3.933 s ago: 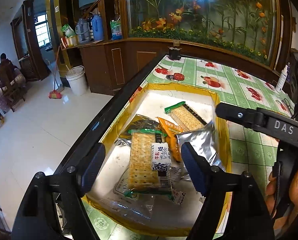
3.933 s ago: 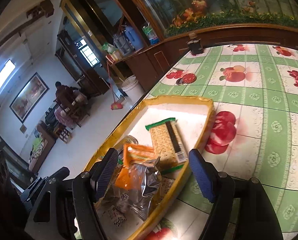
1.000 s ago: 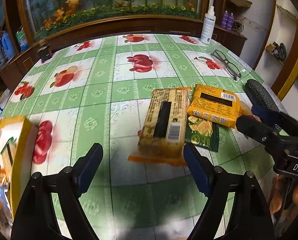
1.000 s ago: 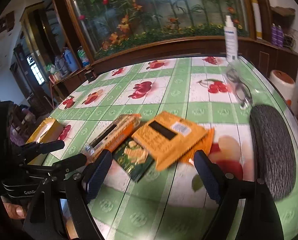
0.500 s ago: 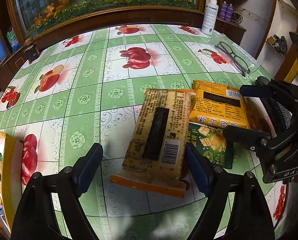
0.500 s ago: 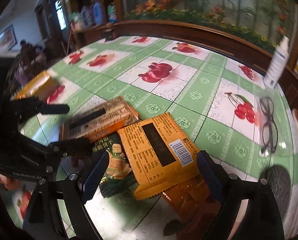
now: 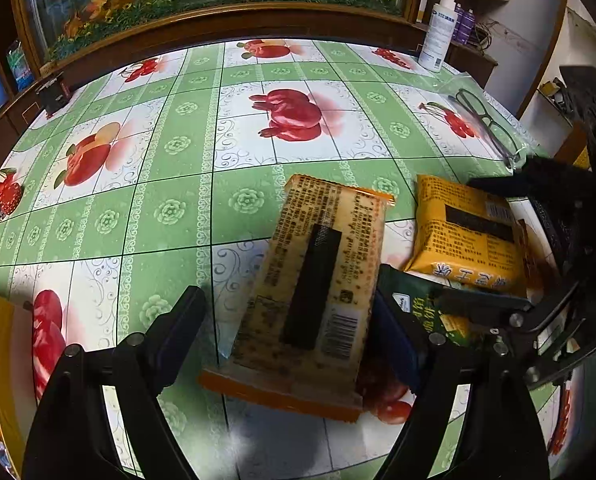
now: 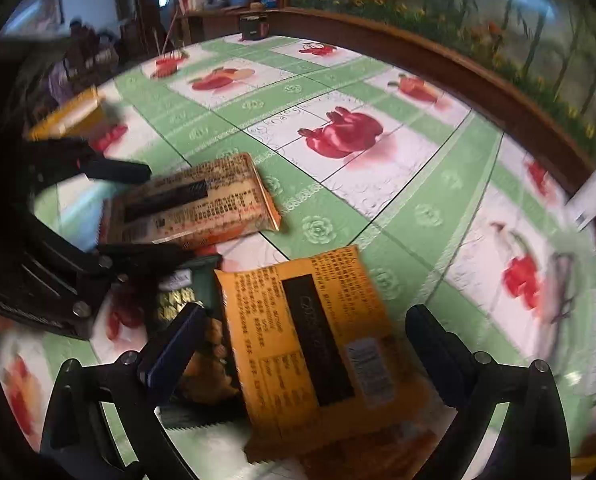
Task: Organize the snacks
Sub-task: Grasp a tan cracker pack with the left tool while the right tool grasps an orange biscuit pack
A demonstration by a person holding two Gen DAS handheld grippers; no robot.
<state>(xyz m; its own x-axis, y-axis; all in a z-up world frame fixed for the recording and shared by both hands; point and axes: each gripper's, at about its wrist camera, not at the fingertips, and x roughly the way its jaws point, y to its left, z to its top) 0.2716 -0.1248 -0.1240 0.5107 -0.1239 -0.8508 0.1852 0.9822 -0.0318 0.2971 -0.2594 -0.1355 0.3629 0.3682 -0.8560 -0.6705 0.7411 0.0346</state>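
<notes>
My left gripper (image 7: 287,334) is spread wide astride the near end of the long cracker pack (image 7: 318,292); the right pad seems to be at the pack's edge, the left pad stands clear of it. Pack lies flat, label and barcode up, on the green fruit-print tablecloth (image 7: 169,184).

My right gripper (image 8: 302,354) has just been opening; its jaws are released, with the orange snack pack (image 8: 310,332) lying between them, unpressed. Beside the cracker pack, on its right: the dark green biscuit pack (image 7: 422,308), partly under the orange pack.

Left of the cracker pack, at the table's edge: the yellow tray (image 7: 1,320). Beyond it to the right: eyeglasses (image 7: 486,124), then a white spray bottle (image 7: 438,32).
</notes>
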